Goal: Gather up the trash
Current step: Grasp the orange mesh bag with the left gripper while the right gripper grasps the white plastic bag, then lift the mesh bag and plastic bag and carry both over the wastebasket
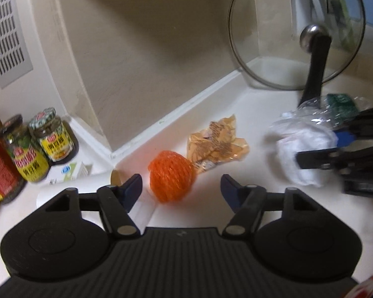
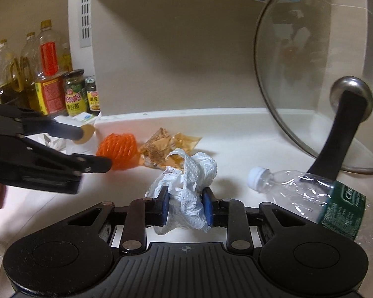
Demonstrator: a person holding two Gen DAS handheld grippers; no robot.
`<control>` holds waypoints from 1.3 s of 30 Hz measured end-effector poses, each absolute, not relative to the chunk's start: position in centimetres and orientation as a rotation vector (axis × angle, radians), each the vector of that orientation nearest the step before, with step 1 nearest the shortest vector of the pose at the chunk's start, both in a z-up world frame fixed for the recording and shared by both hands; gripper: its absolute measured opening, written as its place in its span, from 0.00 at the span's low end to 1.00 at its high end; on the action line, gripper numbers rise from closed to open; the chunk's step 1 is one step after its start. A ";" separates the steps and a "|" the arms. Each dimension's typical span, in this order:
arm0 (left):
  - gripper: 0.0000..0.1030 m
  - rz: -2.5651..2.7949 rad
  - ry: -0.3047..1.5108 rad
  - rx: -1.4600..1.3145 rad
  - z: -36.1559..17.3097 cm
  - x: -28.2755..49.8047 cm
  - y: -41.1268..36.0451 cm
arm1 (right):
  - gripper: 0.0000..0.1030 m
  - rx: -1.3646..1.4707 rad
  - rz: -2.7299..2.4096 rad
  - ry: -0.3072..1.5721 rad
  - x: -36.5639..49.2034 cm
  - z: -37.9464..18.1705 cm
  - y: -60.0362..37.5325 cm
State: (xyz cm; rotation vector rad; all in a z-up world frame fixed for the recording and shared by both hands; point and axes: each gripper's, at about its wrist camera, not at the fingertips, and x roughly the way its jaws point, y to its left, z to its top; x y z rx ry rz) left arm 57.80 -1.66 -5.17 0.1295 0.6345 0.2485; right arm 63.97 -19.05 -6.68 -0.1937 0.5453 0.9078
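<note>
Right wrist view: the right claw (image 2: 186, 207) is clamped on a crumpled white paper towel (image 2: 189, 186), its blue pads pressing the wad from both sides on the pale surface (image 2: 236, 149). Just behind the towel lies a tan crumpled wrapper (image 2: 166, 146), and beyond that wrapper, toward the jars, sits an orange mesh ball (image 2: 119, 149). On the towel's other side an empty plastic bottle (image 2: 305, 193) with a green label lies on its side, its cap pointing at the towel. A glass lid (image 2: 298, 74) leans upright behind the bottle.

Left wrist view: the left claw (image 1: 181, 188) stands apart, nothing between its fingers, with the mesh ball just ahead of the gap. Labelled jars (image 1: 37, 144) stand well off from the towel, past the mesh ball.
</note>
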 end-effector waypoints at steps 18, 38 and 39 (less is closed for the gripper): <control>0.26 0.271 0.689 0.284 -6.5 59.5 -1.8 | 0.28 -0.134 0.852 0.581 63.7 -7.4 -20.7; 0.26 0.212 0.678 -0.042 -2.9 47.4 -2.2 | 0.28 -0.076 0.792 0.620 54.3 -5.4 -21.5; 0.26 0.210 0.677 -0.050 -2.8 46.6 -2.2 | 0.28 -0.074 0.791 0.621 53.4 -5.2 -21.4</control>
